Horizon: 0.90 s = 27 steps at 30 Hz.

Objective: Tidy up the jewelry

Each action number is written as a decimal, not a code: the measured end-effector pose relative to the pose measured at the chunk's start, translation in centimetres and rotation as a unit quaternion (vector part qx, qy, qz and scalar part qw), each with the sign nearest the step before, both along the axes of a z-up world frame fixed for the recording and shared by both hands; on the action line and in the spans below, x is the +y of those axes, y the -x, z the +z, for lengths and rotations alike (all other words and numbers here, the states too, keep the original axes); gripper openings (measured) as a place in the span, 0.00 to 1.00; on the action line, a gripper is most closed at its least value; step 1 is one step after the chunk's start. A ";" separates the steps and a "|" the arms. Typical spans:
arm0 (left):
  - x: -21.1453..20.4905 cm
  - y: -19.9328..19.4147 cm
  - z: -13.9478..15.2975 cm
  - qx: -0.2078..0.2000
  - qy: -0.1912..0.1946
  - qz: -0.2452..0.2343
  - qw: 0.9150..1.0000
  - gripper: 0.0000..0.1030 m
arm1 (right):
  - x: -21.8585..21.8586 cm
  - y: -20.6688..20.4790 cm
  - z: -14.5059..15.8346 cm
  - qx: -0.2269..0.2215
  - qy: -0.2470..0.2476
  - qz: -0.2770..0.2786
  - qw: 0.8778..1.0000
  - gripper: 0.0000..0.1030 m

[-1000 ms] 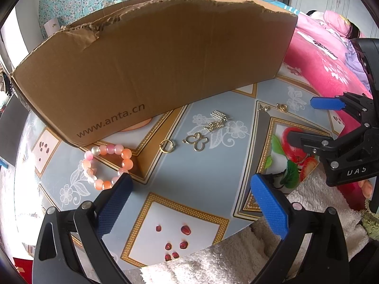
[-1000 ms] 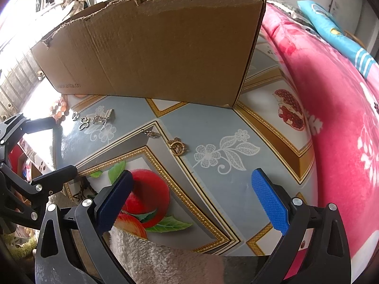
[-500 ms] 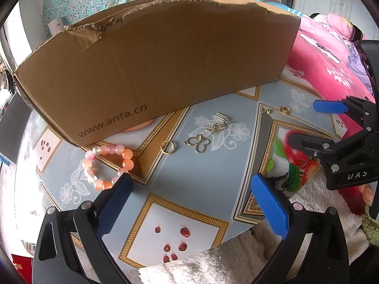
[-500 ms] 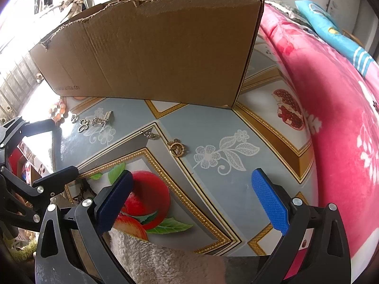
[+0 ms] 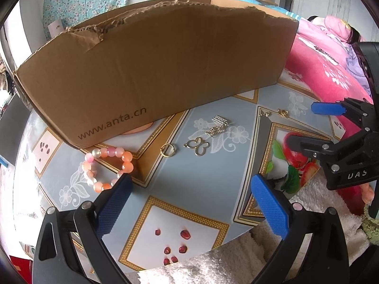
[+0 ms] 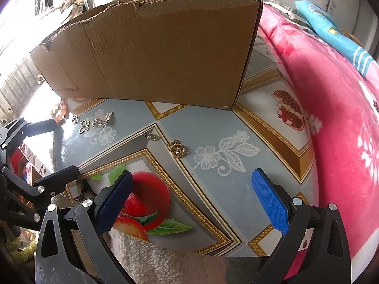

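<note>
Cardboard box (image 5: 154, 71) ahead of both tongs: matt brown corrugated board, top edge torn and rough, fluting showing on its face in the right wrist view. Tablecloth (image 5: 201, 189) under the tongs is looking like glossy printed plastic, throwing glare to the left of the right gripper (image 6: 191, 201). Bead bracelet (image 5: 106, 168) touching the left gripper (image 5: 191, 201)'s left pad: smooth, translucent, shiny beads. Ring (image 5: 168, 150), butterfly charm (image 5: 197, 145) and round pendant (image 6: 177, 150) are reading as polished gold-tone metal; clasp bars (image 5: 219, 126) as silvery metal. Gripper pads (image 6: 270, 201): blue, knurled, matt; frames black matt plastic with bright metal screws. White towel (image 5: 236, 260) below: fluffy terry cloth. Pink blanket (image 6: 331, 118) right of the right gripper: soft, fuzzy.
</note>
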State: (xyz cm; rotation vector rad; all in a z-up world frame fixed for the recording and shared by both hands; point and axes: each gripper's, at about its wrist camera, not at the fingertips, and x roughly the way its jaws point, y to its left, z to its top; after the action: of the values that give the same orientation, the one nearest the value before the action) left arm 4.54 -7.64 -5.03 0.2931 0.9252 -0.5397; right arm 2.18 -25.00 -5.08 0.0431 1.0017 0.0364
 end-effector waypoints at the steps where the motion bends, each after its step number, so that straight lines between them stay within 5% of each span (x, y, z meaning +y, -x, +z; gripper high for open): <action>1: 0.1 -0.1 0.0 0.000 0.002 0.000 1.000 0.96 | -0.1 0.1 0.0 -0.001 -0.002 0.001 1.000 0.92; 9: 2.3 -0.1 1.7 -0.025 0.061 0.021 0.998 0.89 | -2.0 0.3 0.8 -0.021 -0.076 0.000 0.997 0.91; 12: 3.0 -0.2 2.3 -0.038 0.070 0.027 0.996 0.82 | -2.2 0.3 1.3 -0.035 -0.105 0.012 0.994 0.81; 18: 3.8 -0.7 2.5 -0.045 0.070 0.025 0.996 0.59 | -1.9 0.3 1.7 -0.054 -0.136 0.038 0.988 0.57; 22: 3.4 -1.4 2.0 -0.043 0.047 0.014 0.998 0.40 | -1.7 -0.1 1.2 -0.042 -0.148 0.048 0.987 0.53; 27: 3.1 -2.2 1.4 -0.031 0.030 -0.007 0.999 0.32 | -1.3 -0.6 1.0 -0.036 -0.153 0.054 0.986 0.53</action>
State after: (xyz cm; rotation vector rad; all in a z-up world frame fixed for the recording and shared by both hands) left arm 6.72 -4.56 -3.65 0.2619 0.8454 -0.5677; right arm 2.78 -26.31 -4.12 0.2657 0.9178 0.2896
